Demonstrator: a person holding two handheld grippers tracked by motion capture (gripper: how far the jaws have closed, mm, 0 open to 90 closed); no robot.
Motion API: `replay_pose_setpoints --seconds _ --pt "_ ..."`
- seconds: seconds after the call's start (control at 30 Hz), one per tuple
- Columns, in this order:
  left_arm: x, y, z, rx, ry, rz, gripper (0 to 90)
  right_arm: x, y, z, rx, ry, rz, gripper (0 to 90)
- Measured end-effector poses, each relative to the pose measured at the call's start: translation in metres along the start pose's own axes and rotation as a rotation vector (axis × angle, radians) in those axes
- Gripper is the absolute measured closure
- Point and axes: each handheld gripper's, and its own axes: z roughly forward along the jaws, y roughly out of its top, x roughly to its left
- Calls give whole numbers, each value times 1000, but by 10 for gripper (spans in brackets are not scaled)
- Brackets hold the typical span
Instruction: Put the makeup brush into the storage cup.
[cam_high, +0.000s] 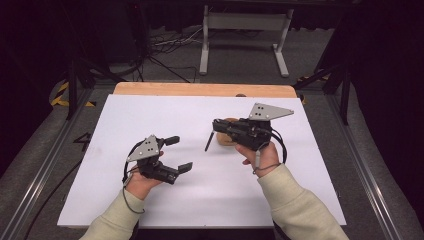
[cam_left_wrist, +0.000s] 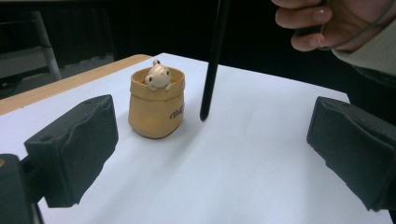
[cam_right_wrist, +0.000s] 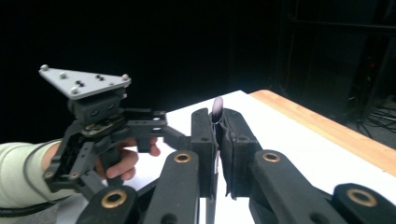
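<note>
I have the right gripper (cam_high: 216, 131) clamped on a thin black pen (cam_left_wrist: 212, 60), stiff, light, likely slippery, held near its top, tip just beside the tan pot (cam_left_wrist: 156, 107); left gripper (cam_high: 178, 153) wide open, empty.

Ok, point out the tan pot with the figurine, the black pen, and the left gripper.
tan pot (cam_left_wrist: 156, 114), left gripper view, front wall.
black pen (cam_left_wrist: 211, 70), left gripper view, mid-shaft.
left gripper (cam_high: 178, 154), high view, midway between open fingers.

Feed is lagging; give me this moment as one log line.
right gripper: shut on black pen | pen: hanging beside sack-shaped holder, outside it | left gripper: open, empty
</note>
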Motion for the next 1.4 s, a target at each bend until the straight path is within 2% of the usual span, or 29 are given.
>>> replay_pose_setpoints --seconds 0.3,0.63,0.93,1.4 --pt "4 -2 -9 -2 15 -14 24 -12 11 -5 -4 -48 -1 844" --pt "8 -7 -14 10 25 -28 23 -28 19 -9 -13 -124 4 843" --pt "10 -8 -16 11 32 -34 23 -41 22 -12 -18 -191 17 843" --pt "11 -10 -14 18 29 -43 23 -54 20 -10 -22 -271 17 842"
